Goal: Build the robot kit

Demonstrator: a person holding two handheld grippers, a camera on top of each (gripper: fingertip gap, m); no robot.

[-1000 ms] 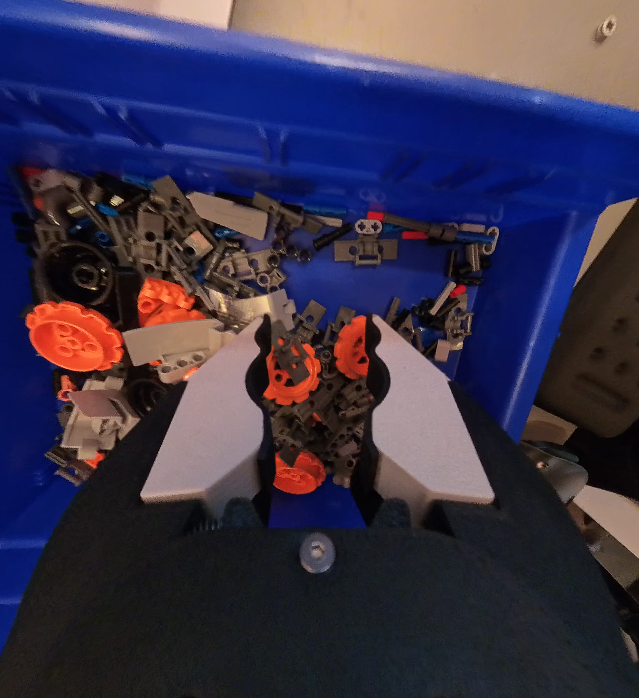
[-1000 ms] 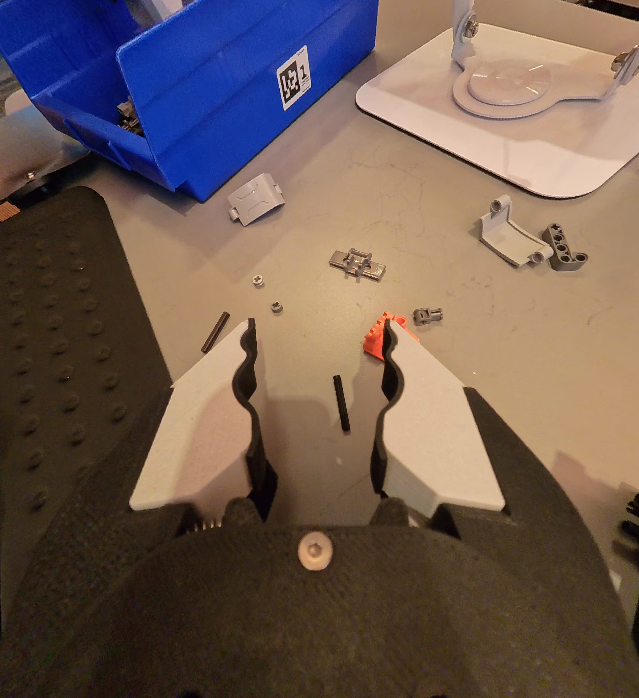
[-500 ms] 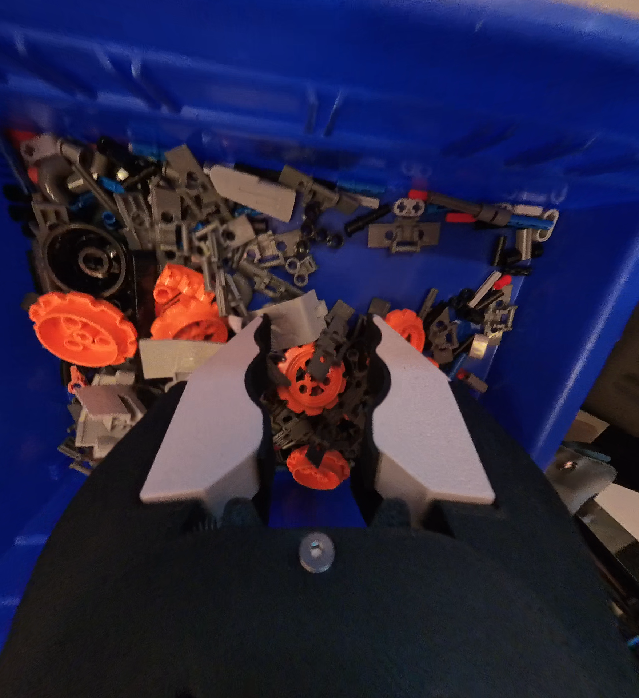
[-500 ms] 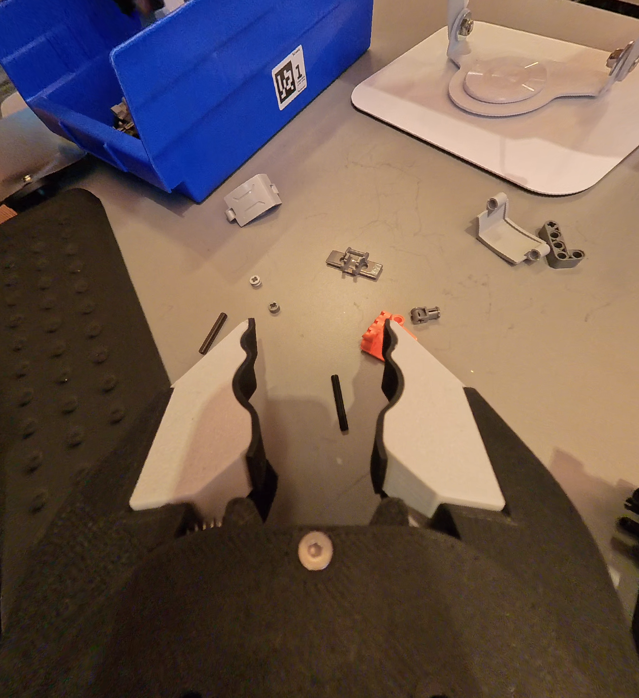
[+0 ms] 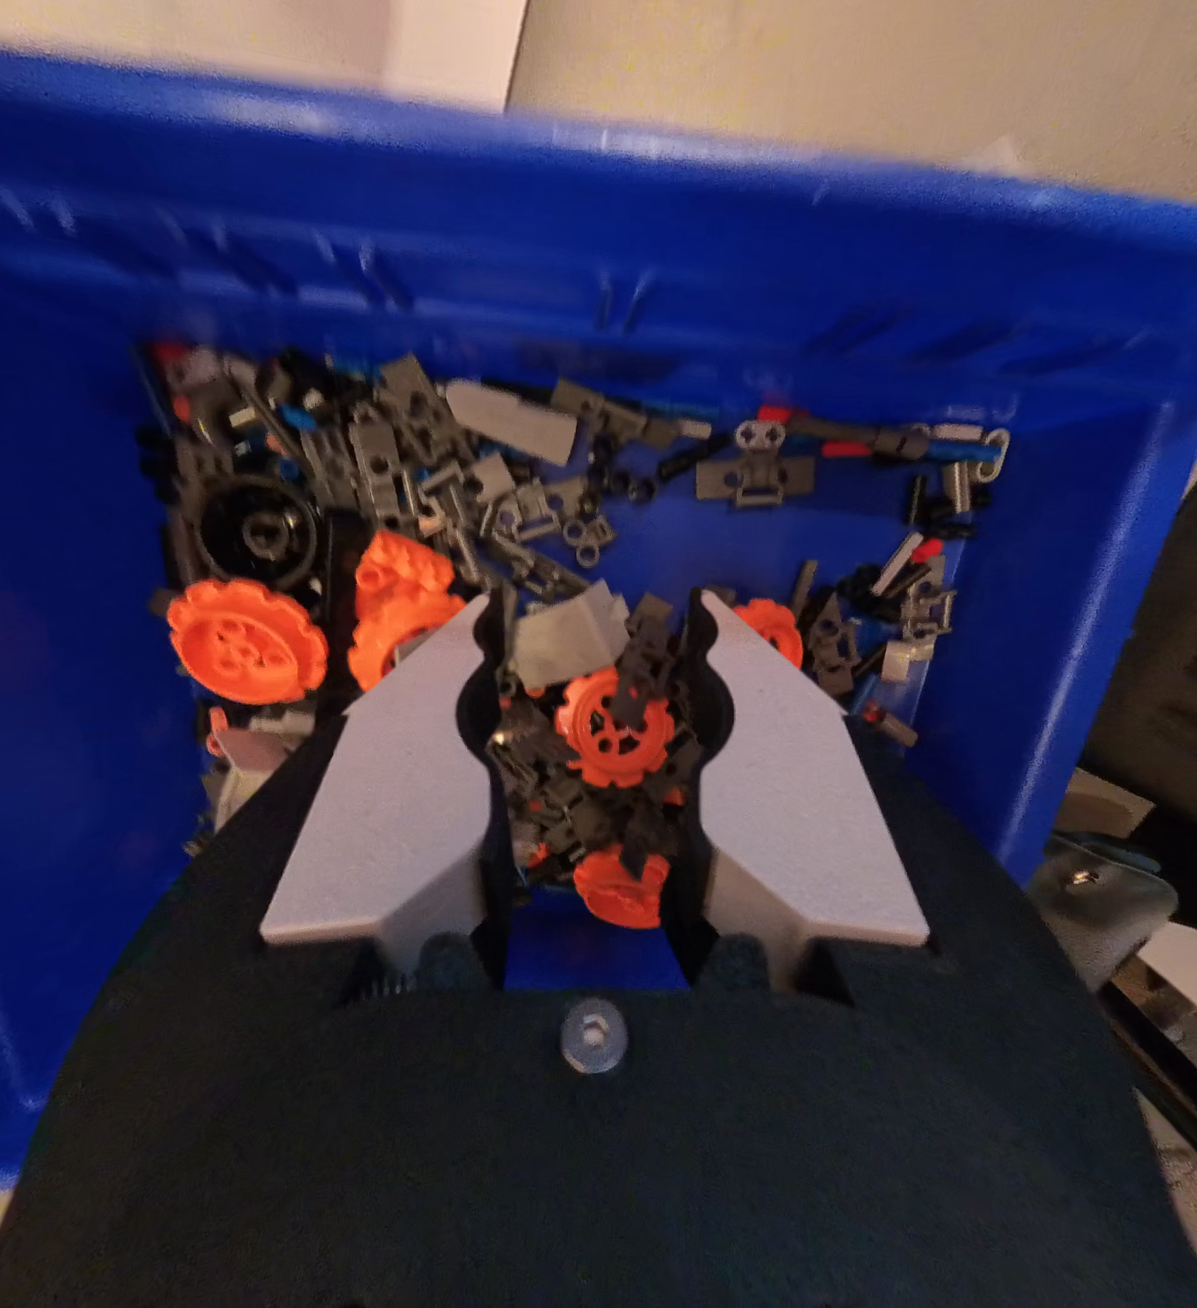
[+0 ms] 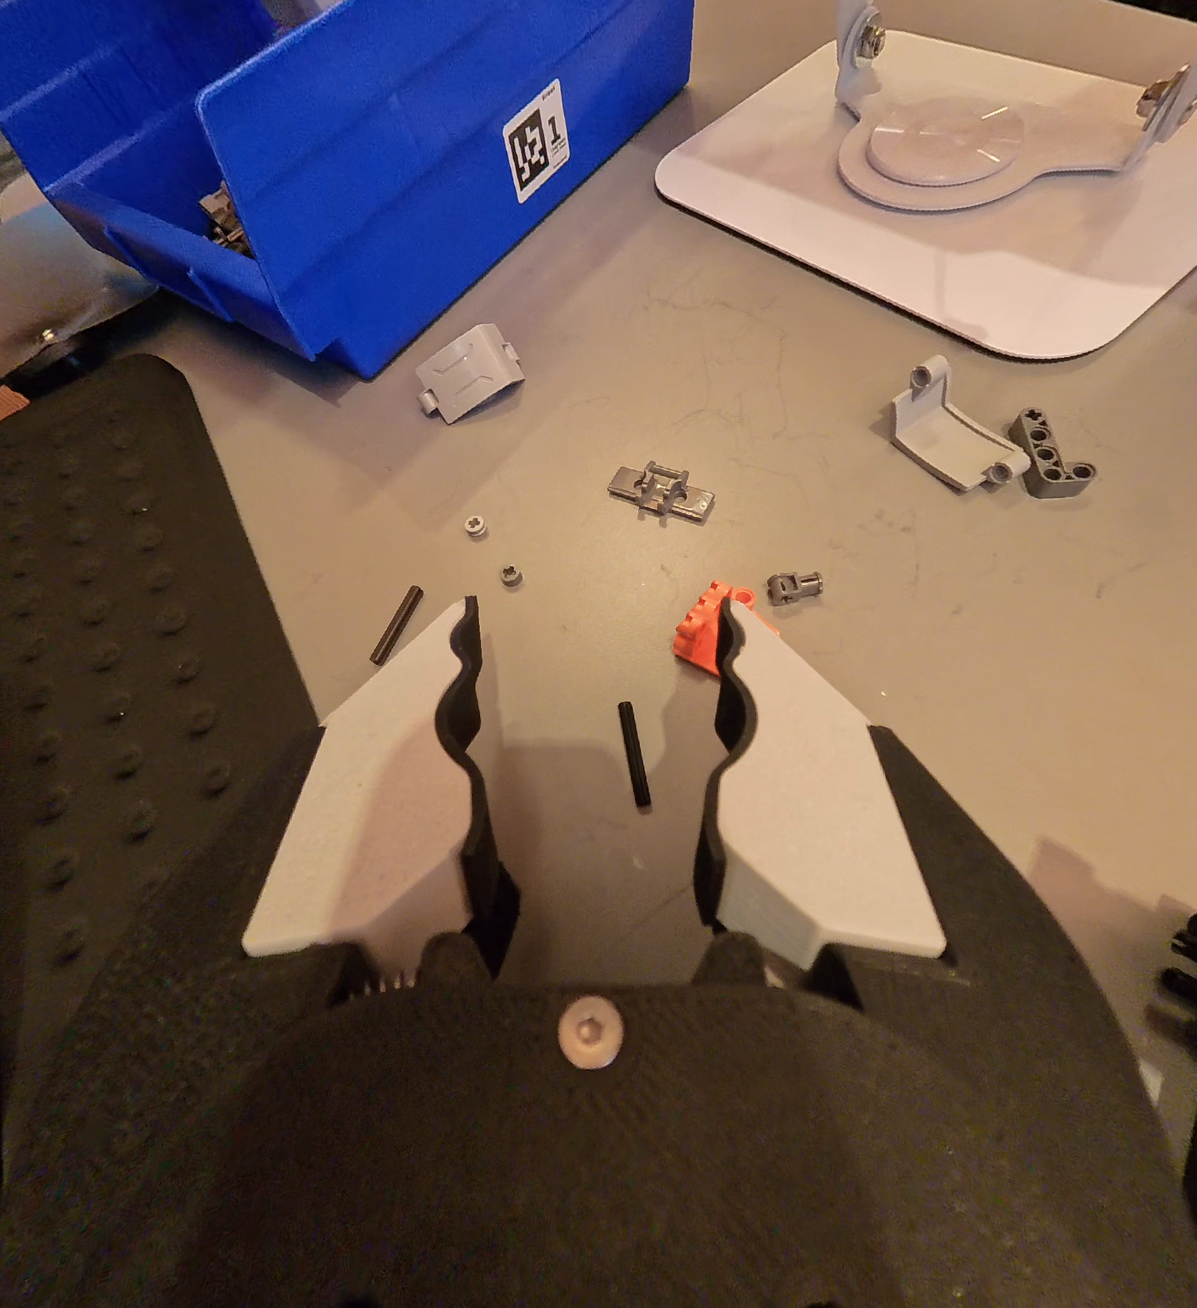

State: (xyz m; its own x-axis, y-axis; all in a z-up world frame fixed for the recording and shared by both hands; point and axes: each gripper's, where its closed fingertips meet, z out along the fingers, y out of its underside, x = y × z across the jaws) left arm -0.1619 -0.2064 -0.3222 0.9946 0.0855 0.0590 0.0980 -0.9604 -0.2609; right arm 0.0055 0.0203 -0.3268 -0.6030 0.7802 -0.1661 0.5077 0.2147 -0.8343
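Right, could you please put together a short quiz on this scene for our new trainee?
1. True or false: the right tool is shut on the black rod.
2. What sits between the left tool's fingers? A) nothing B) a clump of dark links and orange gears C) a yellow ball
3. How many small grey bushes lie on the table just ahead of the right tool?
Key: 1 false: it is open, and the rod lies loose on the table between its fingers. 2 B. 3 two.
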